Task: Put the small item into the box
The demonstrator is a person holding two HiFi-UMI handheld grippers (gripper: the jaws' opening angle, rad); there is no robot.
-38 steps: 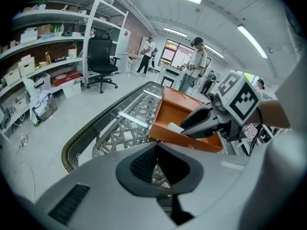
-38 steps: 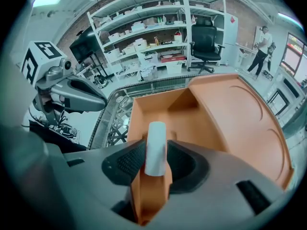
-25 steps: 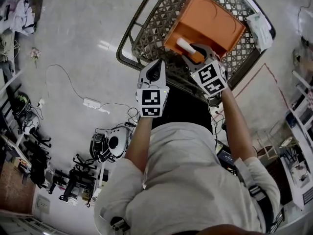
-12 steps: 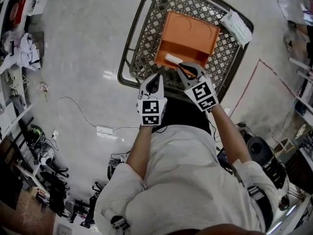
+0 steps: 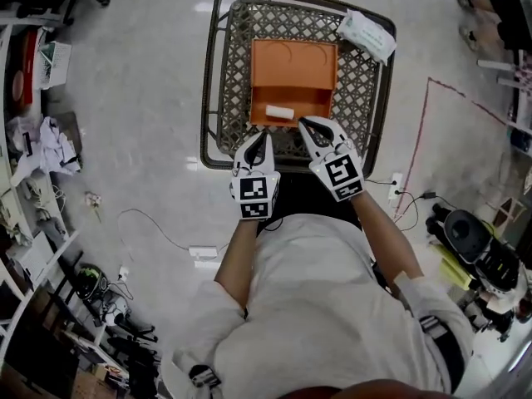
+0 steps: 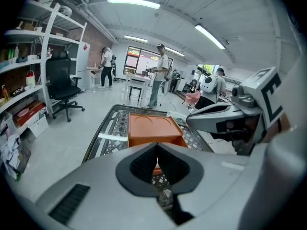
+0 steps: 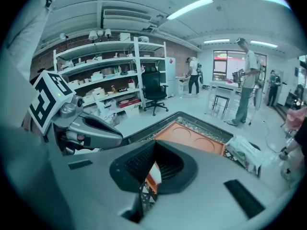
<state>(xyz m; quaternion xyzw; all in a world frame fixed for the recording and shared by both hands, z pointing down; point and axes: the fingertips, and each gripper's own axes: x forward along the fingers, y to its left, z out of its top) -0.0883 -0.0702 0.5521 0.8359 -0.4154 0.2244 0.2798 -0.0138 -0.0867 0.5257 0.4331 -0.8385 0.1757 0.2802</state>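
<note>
The left gripper (image 6: pixel 157 150) blocks the near end of the orange box (image 6: pixel 152 127) in its own view, and the people (image 6: pixel 159 75) way back are too tiny to tell.

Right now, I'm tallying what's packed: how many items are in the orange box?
1: a small white item lying near the front wall of the box, close to the right gripper. Nothing else shows inside, and none seems hidden.

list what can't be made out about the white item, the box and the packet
white item: too small in the head view to identify; in the right gripper view mostly behind the shut right claw.
orange box, near end: covered by the left claw in the left gripper view.
white packet, print: too small in every view.
</note>
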